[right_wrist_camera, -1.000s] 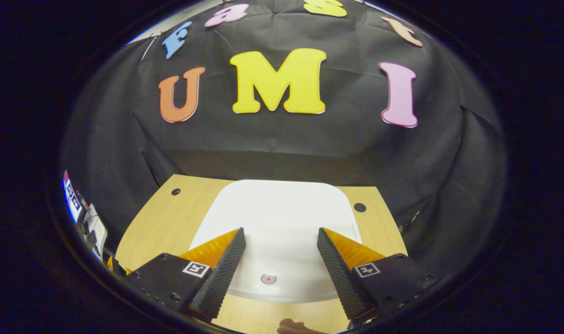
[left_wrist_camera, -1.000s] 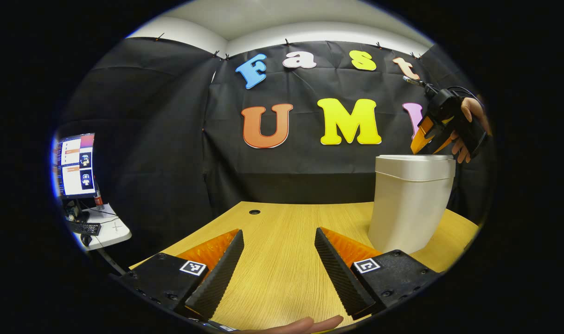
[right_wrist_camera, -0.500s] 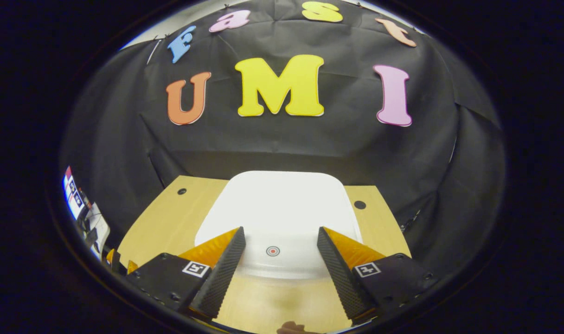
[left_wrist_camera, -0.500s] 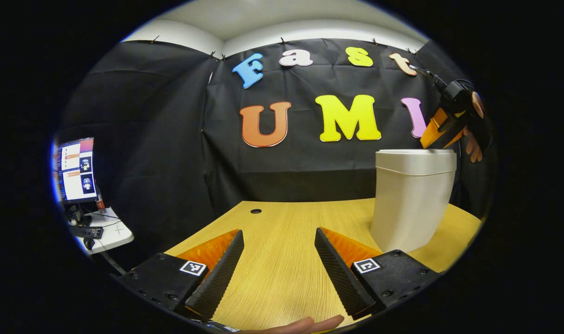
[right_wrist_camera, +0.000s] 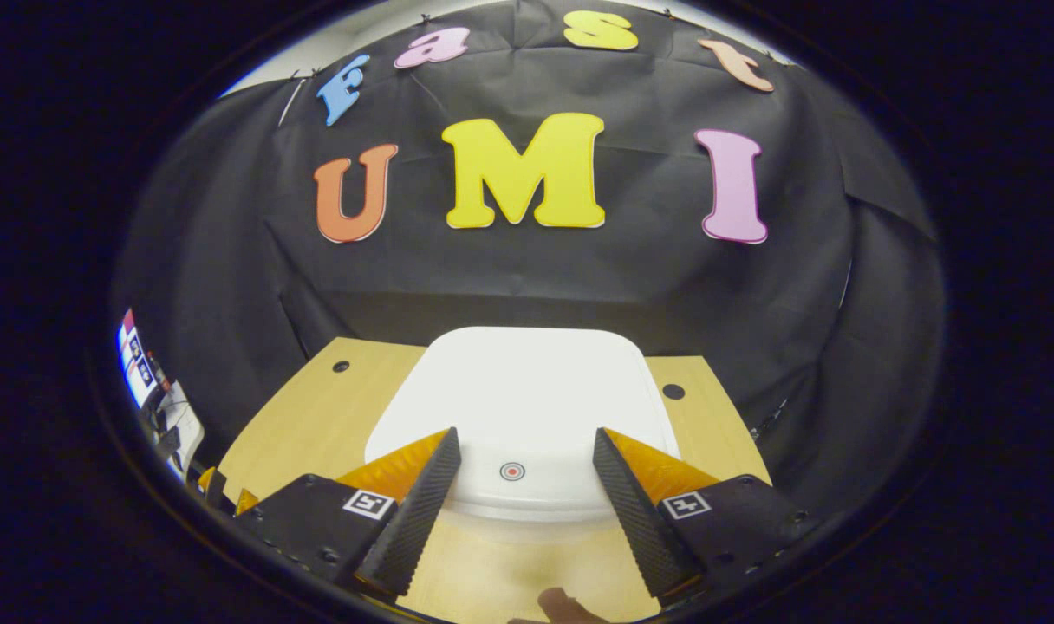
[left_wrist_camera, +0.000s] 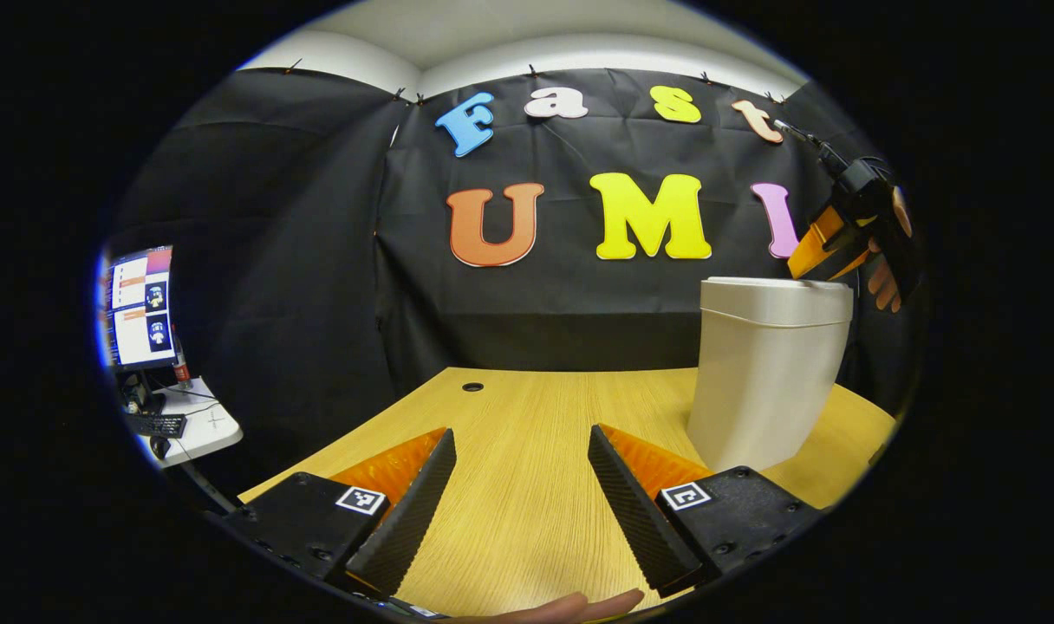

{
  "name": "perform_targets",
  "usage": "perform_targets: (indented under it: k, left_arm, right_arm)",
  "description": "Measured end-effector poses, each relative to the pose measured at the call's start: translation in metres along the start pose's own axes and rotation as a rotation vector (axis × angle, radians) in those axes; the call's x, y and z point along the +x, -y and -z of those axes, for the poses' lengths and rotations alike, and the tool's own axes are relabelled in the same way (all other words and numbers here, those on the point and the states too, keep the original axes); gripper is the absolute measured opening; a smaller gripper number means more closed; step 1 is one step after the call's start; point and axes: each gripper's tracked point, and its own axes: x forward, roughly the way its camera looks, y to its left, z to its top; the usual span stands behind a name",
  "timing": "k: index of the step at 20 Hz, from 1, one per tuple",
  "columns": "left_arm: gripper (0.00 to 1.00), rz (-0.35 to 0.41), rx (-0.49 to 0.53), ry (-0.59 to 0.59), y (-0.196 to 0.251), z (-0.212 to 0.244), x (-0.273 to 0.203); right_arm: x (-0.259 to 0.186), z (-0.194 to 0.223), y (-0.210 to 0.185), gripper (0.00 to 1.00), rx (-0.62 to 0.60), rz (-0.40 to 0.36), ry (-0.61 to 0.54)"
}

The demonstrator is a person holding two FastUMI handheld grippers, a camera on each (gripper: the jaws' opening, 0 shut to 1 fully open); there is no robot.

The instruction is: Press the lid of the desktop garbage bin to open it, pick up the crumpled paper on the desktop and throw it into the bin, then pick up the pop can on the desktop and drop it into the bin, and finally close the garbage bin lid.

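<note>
A white garbage bin (left_wrist_camera: 765,373) stands on the wooden desk (left_wrist_camera: 527,451), right of my left gripper (left_wrist_camera: 520,498), which hovers open low over the desk with nothing between its fingers. The bin's lid (right_wrist_camera: 527,407) is down, flat and white, with a small red ring mark (right_wrist_camera: 511,471) near its front edge. My right gripper (right_wrist_camera: 520,498) is open just above that front edge, its fingers either side of the mark. In the left gripper view the right gripper (left_wrist_camera: 817,251) hangs above the bin's right rim, held by a hand (left_wrist_camera: 884,282).
A side table with a monitor (left_wrist_camera: 139,305) and keyboard (left_wrist_camera: 156,425) stands off the desk's left. Cable holes (right_wrist_camera: 673,391) sit in the desk's back corners. The black cloth wall is close behind the bin. A fingertip (left_wrist_camera: 570,605) shows at the lower edge.
The right gripper drew back and rose from over the lid's middle to its front edge, then held nearly still. The left gripper barely moved.
</note>
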Motion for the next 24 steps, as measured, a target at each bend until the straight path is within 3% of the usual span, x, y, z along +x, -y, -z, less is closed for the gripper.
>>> perform_targets:
  k: [5,10,17,24]
  left_arm:
    - [0.99,0.018,0.014,0.029,0.006,-0.007,-0.004]
    - [0.99,0.021,0.008,0.018,0.005,-0.003,-0.004]
    - [0.99,0.002,0.012,0.026,0.001,-0.004,-0.004]
    - [0.99,0.008,0.03,0.076,0.007,-0.018,-0.016]
  right_arm:
    - [0.002,-0.003,-0.001,0.94,0.049,-0.031,0.058]
    - [0.002,-0.009,-0.001,0.94,-0.088,0.009,0.187]
    - [0.006,-0.022,0.01,0.96,-0.105,0.057,0.336]
    - [0.006,-0.032,0.006,0.94,-0.02,0.076,0.455]
